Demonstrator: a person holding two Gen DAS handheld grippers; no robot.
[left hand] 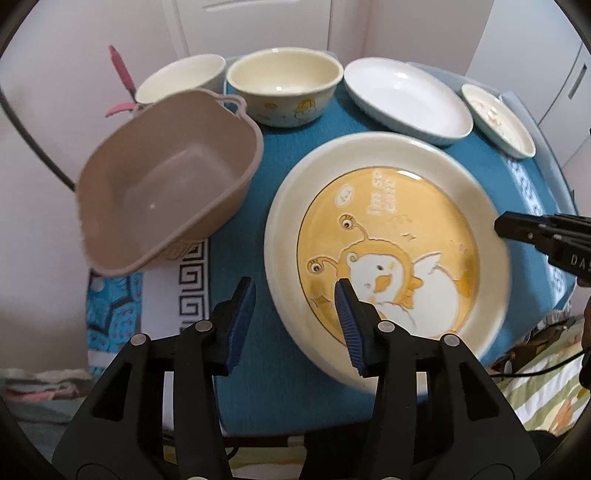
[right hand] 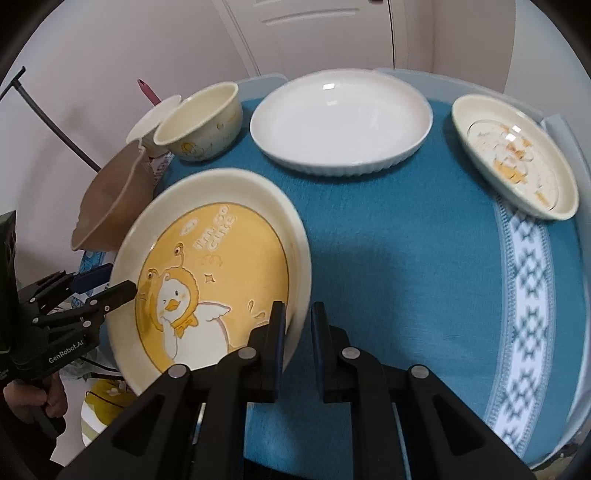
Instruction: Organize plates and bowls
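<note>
I stand at a table spread with a blue cloth (right hand: 388, 258); the cloth carries a white patterned border (right hand: 528, 317) along its right side and a black-and-white key-pattern band (left hand: 190, 280) at its left edge. Behind the table rises a pale, pinkish-white wall (left hand: 48, 122), and a white panelled door (right hand: 314, 33) sits directly beyond the far edge. Striped bedding in green and white (left hand: 535, 391) lies below the table at my right. The lighting is soft and even, without strong shadows.
</note>
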